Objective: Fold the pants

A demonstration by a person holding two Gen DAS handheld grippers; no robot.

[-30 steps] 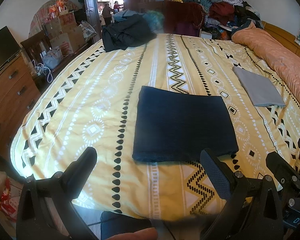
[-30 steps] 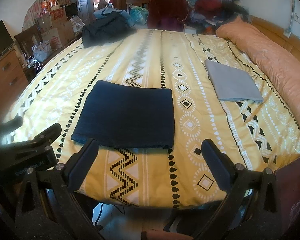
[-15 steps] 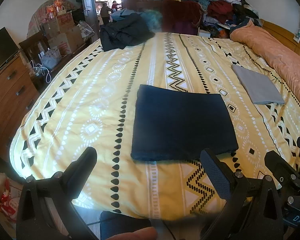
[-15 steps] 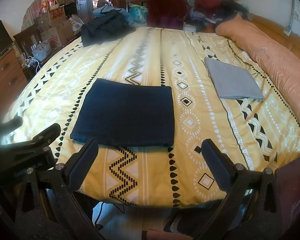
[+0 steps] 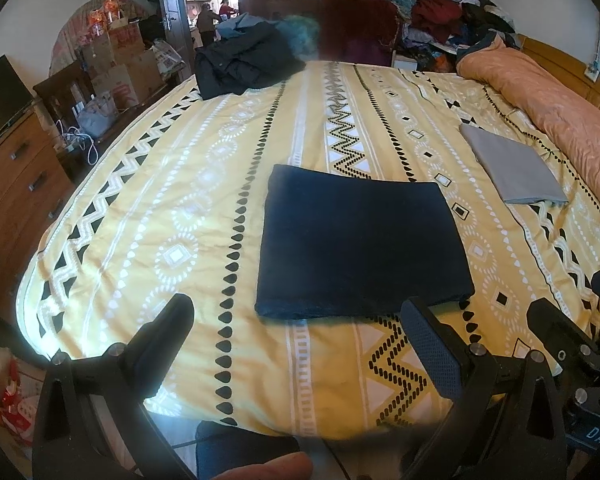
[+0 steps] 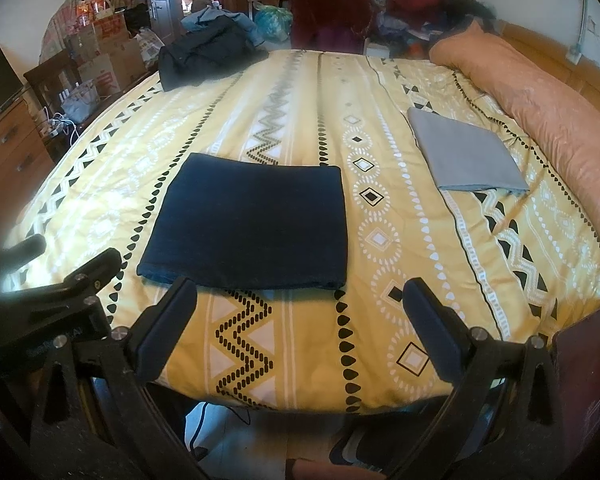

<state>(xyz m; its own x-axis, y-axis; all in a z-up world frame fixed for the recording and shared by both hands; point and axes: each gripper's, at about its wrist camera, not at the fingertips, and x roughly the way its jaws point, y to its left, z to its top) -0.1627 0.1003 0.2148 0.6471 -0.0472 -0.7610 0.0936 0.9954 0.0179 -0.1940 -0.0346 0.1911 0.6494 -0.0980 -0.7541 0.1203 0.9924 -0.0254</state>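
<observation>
Dark blue pants [image 5: 360, 244], folded into a flat rectangle, are seen lying near the front edge of the yellow patterned bedspread [image 5: 204, 184], with left gripper [image 5: 296, 328] and right gripper [image 6: 300, 308] both held spread wide, empty, clear of the fabric.

No legible text on boxes [image 5: 120, 68] or elsewhere.

Folded navy pants [image 6: 252, 220] on yellow bedspread [image 6: 380, 120], right tool [image 6: 296, 320] spread empty
</observation>
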